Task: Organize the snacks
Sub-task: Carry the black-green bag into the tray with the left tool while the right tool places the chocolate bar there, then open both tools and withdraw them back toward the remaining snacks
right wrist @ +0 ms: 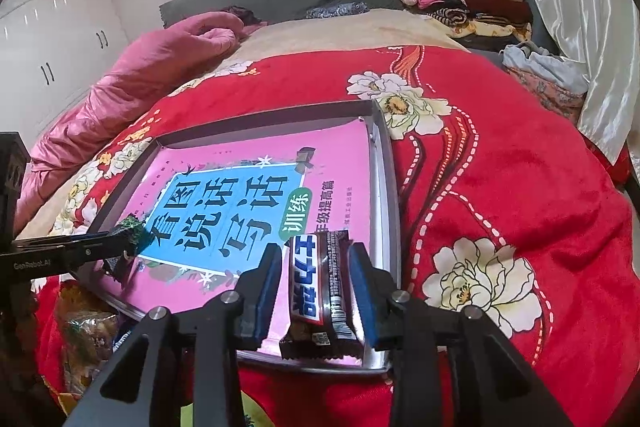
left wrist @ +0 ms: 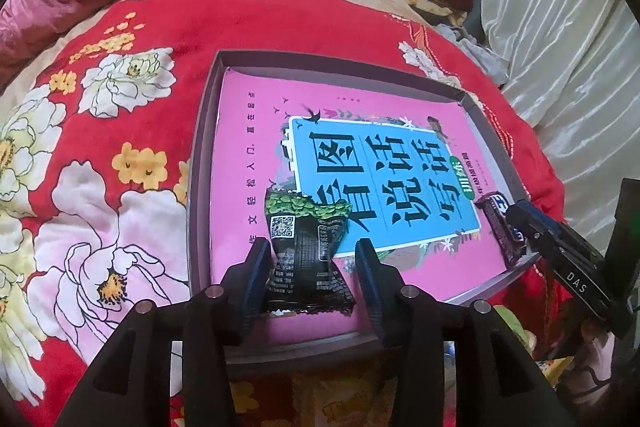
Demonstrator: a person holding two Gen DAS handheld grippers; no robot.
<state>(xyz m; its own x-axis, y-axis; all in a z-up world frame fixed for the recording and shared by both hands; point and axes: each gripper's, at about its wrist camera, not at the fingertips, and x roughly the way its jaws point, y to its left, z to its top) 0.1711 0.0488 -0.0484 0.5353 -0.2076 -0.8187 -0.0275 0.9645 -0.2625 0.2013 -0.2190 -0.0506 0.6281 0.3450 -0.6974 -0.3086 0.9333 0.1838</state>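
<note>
Now my left gripper (left wrist: 316,259) part open, black-green snack pack (left wrist: 308,247) lying loose btwn fingers on pink book (left wrist: 256,131) inside shallow box (left wrist: 200,147). My right gripper (right wrist: 316,263) also part open, gaps both sides of brown choc bar (right wrist: 320,291), which rests on book near box's right wall. Box sits on red floral blanket (right wrist: 500,187).

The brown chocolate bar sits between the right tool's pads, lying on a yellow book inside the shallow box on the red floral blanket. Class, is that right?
Not quite: the book is pink with a blue title panel, not yellow, as the right wrist view shows. The rest stands: the brown chocolate bar sits between the right tool's pads, on that book inside the shallow box on the red floral blanket.
</note>
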